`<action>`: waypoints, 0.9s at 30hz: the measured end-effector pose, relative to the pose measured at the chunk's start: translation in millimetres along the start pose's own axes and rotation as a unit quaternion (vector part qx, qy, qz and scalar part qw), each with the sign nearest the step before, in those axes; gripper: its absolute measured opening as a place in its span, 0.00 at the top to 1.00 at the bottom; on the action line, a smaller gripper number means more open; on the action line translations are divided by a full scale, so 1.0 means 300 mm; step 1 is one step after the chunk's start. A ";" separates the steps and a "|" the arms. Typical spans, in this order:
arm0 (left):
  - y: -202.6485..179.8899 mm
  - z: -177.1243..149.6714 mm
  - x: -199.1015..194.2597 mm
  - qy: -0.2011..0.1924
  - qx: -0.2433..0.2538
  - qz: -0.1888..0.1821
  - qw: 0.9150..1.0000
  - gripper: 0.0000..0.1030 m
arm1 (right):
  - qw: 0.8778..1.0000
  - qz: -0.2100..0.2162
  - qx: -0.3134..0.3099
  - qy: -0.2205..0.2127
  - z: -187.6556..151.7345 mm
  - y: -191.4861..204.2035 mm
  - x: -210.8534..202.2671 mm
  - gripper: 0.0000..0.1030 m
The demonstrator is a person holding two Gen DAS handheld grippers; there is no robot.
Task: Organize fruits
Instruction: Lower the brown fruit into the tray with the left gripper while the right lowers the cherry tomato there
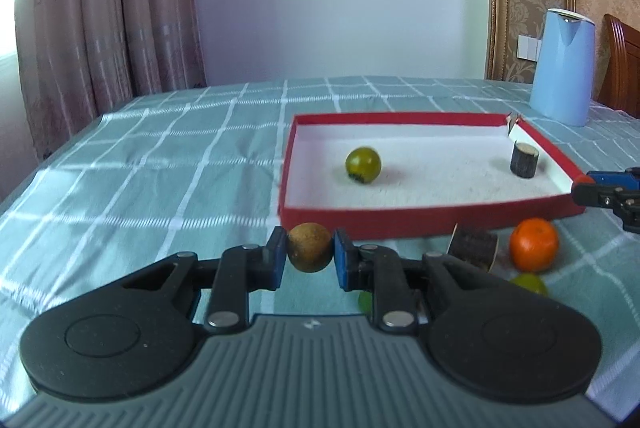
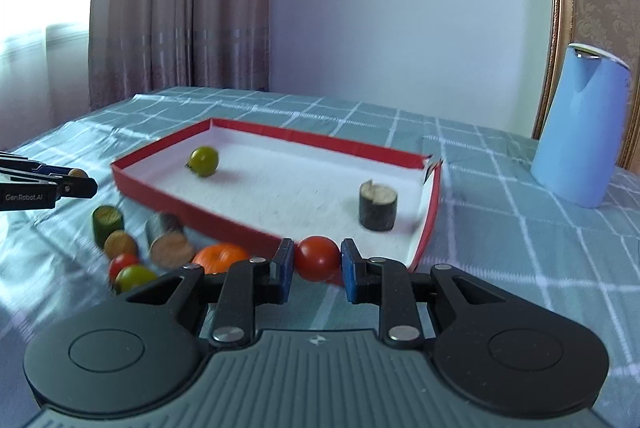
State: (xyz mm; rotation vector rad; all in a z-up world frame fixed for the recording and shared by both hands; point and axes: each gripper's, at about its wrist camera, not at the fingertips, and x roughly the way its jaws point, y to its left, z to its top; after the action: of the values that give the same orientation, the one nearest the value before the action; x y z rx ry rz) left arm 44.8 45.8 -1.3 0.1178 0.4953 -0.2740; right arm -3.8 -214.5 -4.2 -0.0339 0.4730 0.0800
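Observation:
My left gripper [image 1: 310, 255] is shut on a brown round fruit [image 1: 310, 247], held just in front of the red tray [image 1: 400, 218]. My right gripper [image 2: 317, 265] is shut on a red tomato [image 2: 317, 258] near the tray's [image 2: 192, 194] near corner. Inside the tray lie a green fruit [image 1: 363, 166] [image 2: 204, 161] and a dark wooden cylinder [image 1: 524, 159] [image 2: 378, 206]. On the cloth before the tray lie an orange [image 1: 534, 245] [image 2: 220, 256], a green fruit [image 2: 134, 278], a small red fruit [image 2: 122, 262], a brown fruit [image 2: 120, 243] and wooden cylinders [image 2: 170, 246].
A light blue kettle [image 1: 562, 68] [image 2: 582, 128] stands on the checked green tablecloth [image 1: 160, 168] at the back right. A wooden chair [image 1: 622, 64] is behind it. Curtains hang at the back left. A green cylinder [image 2: 106, 222] stands left of the loose fruit.

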 end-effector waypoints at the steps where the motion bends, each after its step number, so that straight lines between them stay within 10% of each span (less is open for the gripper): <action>1: -0.008 0.009 0.005 -0.001 0.000 0.000 1.000 0.79 | 1.000 -0.002 0.001 -0.001 0.007 -0.006 0.006 0.76; 27: -0.112 0.151 0.311 0.060 -0.003 0.004 0.998 0.78 | 0.998 -0.014 0.019 0.064 0.125 -0.006 0.291 0.76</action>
State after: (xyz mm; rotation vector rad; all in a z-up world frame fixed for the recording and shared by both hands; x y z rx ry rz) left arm 134.4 -15.9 -8.5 0.1305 0.6147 -0.2592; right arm 90.7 -208.4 -10.7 -0.0089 0.6009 0.0412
